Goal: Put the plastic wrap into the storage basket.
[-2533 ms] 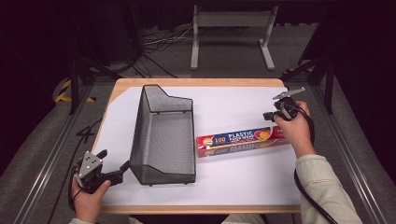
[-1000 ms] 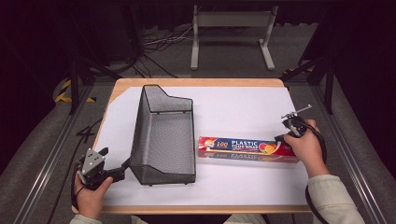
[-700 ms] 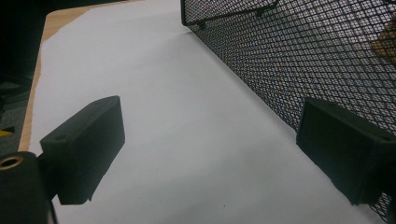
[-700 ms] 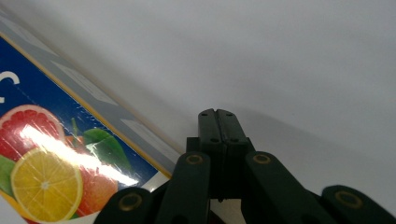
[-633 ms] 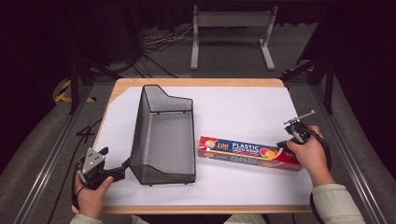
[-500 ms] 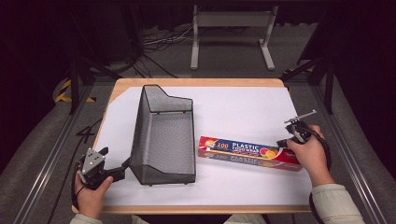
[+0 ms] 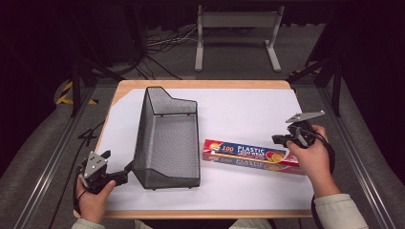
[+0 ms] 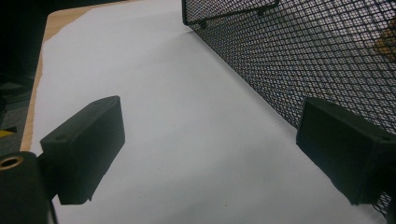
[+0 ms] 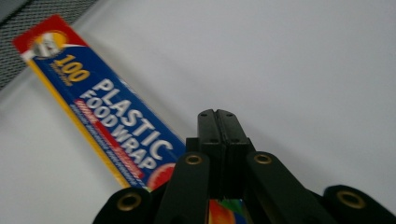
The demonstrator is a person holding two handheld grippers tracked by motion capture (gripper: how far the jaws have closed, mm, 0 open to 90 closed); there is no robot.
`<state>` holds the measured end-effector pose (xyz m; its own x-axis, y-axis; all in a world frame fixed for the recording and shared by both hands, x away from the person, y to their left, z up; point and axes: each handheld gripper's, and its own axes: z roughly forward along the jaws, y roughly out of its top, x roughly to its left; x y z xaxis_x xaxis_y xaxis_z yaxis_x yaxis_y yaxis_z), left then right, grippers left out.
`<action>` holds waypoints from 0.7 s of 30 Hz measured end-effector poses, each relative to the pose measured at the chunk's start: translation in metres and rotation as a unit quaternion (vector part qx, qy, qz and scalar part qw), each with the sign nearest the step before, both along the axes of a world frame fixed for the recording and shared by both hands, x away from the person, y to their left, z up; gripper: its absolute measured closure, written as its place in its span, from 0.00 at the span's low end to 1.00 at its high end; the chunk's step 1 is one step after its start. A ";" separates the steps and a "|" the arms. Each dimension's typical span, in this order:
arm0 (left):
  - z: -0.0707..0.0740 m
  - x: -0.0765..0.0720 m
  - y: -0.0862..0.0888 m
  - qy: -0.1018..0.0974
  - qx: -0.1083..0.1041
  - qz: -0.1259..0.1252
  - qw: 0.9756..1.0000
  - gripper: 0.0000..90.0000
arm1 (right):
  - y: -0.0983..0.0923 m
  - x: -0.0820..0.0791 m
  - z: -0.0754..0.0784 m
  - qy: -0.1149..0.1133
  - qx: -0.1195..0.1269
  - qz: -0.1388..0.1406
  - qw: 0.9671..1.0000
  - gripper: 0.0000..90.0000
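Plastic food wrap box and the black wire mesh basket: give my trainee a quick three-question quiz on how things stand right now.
1. True or false: the long blue and red plastic food wrap box lies inside the black wire mesh basket.
2. Which gripper has its jaws shut: the left gripper or the right gripper?
3. Multiple choice: the left gripper's jaws are A) clamped on the basket rim, B) open beside the basket's wall, C) shut on the box.

Key: 1 false, it lies on the white table cover beside the basket; 2 right; 3 B.

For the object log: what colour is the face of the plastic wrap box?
Mostly blue with white lettering, red and yellow edging; plastic wrap box shows best in the right gripper view.
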<state>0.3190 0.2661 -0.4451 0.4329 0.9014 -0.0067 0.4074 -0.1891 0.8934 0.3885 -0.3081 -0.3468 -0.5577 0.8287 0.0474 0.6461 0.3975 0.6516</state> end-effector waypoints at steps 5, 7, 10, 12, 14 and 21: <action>0.000 0.000 0.001 -0.001 -0.003 0.000 1.000 0.10 | 0.021 -0.006 0.003 -0.008 0.001 0.032 0.999 1.00; 0.000 0.000 0.001 -0.002 -0.002 0.001 1.000 0.10 | 0.031 -0.008 0.003 -0.012 0.001 0.048 0.999 1.00; 0.000 0.000 0.001 -0.003 -0.002 0.001 1.000 0.10 | 0.046 -0.012 0.002 -0.011 0.004 0.072 0.997 1.00; 0.000 0.000 0.001 -0.002 -0.002 0.000 1.000 0.10 | 0.054 -0.013 0.001 -0.013 0.007 0.086 0.996 1.00; 0.000 0.000 0.001 -0.001 -0.006 0.000 1.000 0.10 | 0.062 -0.013 -0.001 -0.009 0.020 0.108 0.994 1.00; 0.000 0.000 0.002 0.001 -0.010 0.001 1.000 0.10 | 0.088 -0.014 -0.012 -0.008 0.036 0.163 0.986 1.00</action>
<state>0.3193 0.2680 -0.4447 0.4318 0.9016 -0.0249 0.4090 -0.1711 0.8964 0.3748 -0.2200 -0.3590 -0.7945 0.6007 0.0893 0.4819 0.5342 0.6945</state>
